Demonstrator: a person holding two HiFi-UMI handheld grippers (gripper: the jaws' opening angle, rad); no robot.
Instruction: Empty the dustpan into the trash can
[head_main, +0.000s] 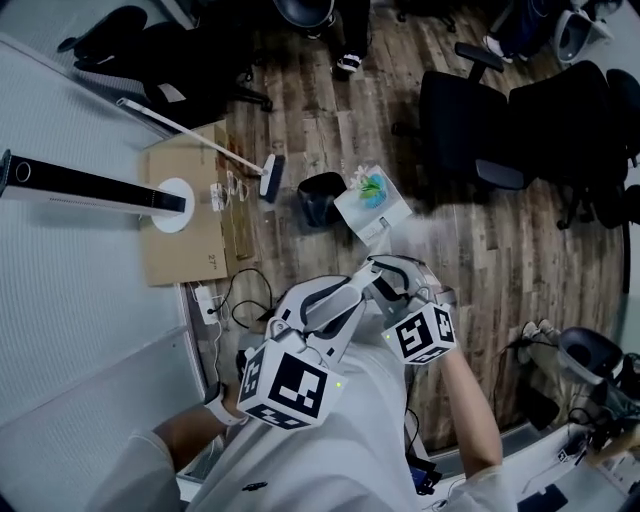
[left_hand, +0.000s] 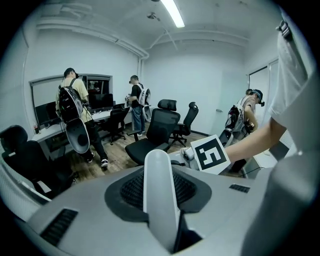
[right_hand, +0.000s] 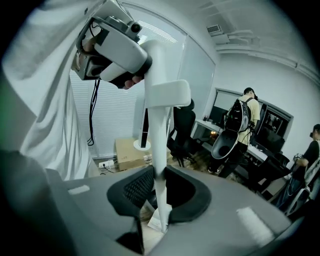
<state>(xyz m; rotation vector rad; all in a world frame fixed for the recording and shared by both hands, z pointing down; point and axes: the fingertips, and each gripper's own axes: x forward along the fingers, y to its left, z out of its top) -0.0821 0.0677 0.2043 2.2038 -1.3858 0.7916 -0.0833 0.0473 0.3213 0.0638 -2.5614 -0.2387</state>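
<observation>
The white dustpan hangs over the wooden floor with a green and blue scrap in it, right beside the small black trash can. Its long white handle runs up through both grippers. My left gripper is shut on the handle's upper part. My right gripper is shut on the handle lower down, and the pan shows through its jaws. In the left gripper view the handle fills the left gripper; the right gripper looks up at the left one.
A broom stands left of the can, its stick slanting up-left. A cardboard box bears a black tower on a white round base. Black office chairs crowd the right. Cables and a power strip lie near my feet. People stand at desks.
</observation>
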